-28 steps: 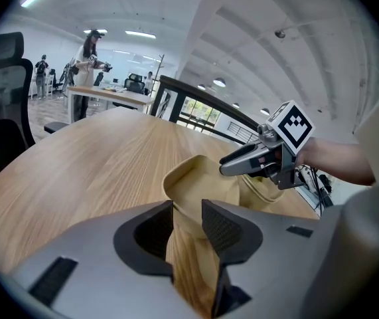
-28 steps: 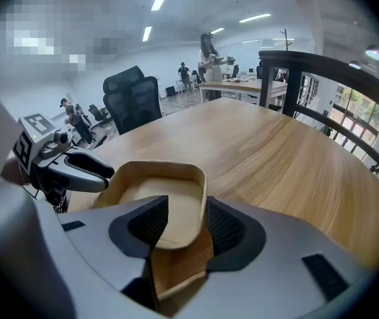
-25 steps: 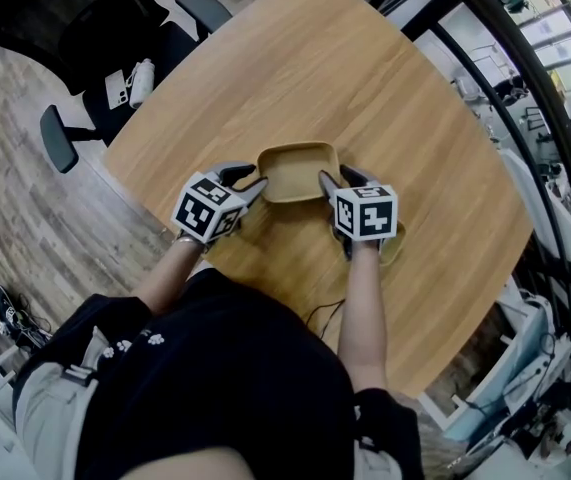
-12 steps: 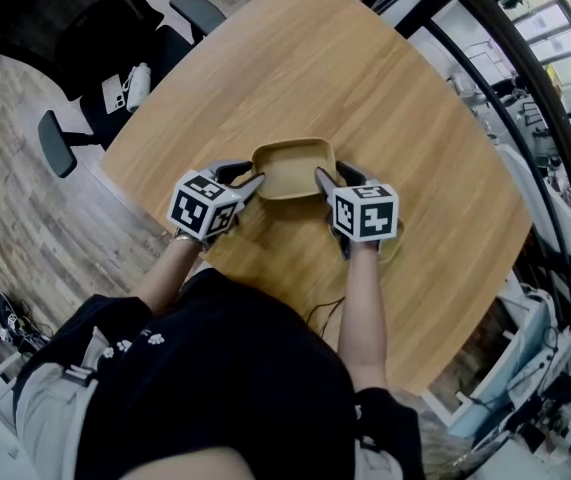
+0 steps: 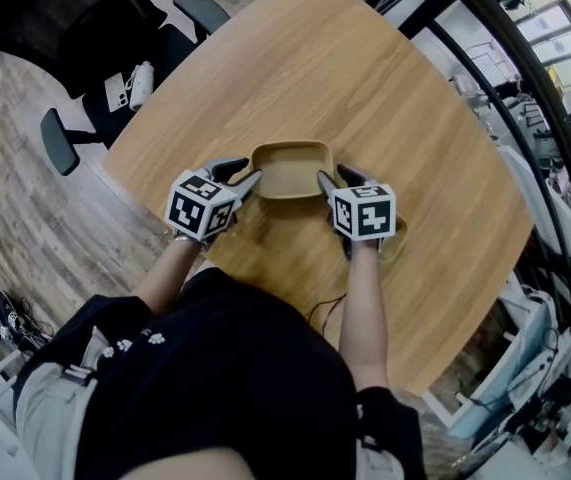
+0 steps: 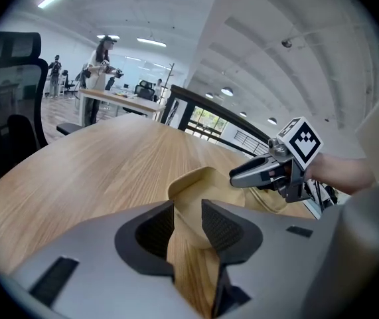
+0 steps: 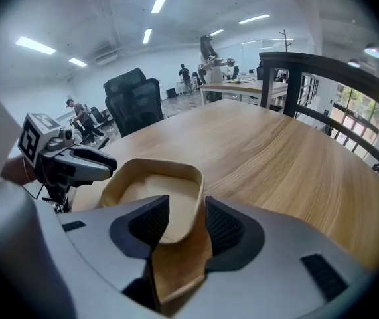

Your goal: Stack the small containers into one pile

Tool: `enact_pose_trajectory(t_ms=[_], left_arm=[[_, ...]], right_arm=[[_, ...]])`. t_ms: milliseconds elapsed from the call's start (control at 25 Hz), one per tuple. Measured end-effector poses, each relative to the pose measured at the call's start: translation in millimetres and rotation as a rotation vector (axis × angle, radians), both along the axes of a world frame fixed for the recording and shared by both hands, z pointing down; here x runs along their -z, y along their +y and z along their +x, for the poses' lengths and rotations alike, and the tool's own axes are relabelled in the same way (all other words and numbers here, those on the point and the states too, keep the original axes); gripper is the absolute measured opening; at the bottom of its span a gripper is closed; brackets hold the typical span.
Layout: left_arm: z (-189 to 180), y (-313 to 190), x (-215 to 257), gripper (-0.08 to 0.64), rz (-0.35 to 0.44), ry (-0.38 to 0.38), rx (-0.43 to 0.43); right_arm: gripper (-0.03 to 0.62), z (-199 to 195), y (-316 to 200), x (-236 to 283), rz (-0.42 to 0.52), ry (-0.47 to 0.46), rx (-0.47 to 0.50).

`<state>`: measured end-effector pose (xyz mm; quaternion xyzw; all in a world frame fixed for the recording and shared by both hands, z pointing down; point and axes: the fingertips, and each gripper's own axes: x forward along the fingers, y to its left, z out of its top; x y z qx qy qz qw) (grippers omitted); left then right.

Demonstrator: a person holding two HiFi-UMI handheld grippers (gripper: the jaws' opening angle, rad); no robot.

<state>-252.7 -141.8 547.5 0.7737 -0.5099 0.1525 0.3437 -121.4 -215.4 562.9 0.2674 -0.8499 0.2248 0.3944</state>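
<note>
Head view, table: wooden, bearing the container ahead of both grippers.
Container: tan, shallow, lying flat between the two grippers.
Left gripper: released; jaws apart, astride the container's rim.
Right gripper: released; jaws have just been closing, opposite rim between them, pads not pressing.

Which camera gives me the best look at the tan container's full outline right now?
The head view: it looks down on the whole tan container, rim and floor. The right gripper view shows most of its inside, near wall partly hidden. The left gripper view shows mainly one corner.
</note>
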Motion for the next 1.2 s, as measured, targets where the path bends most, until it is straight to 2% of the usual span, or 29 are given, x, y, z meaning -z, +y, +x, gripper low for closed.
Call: enact_pose_trajectory(t_ms=[160, 400, 640, 760, 1200], left_arm=[[-9, 5, -7, 0.133, -0.028, -0.012, 0.014], [1, 6, -16, 0.133, -0.061, 0.013, -0.019], [4, 5, -19, 0.133, -0.078, 0.016, -0.011], [2, 2, -18, 0.132, -0.078, 0.011, -0.005], [4, -3, -1, 0.133, -0.043, 0.025, -0.003]], right_arm=[[0.173, -2, 1, -2, -0.003, 0.009, 0.008], [0.153, -4, -2, -5, -0.008, 0.031, 0.006], [0.126, -1, -1, -7, -0.011, 0.061, 0.021], [0.086, 1, -2, -4, -0.011, 0.042, -0.001], [0.086, 2, -2, 22, 0.049, -0.024, -0.035]])
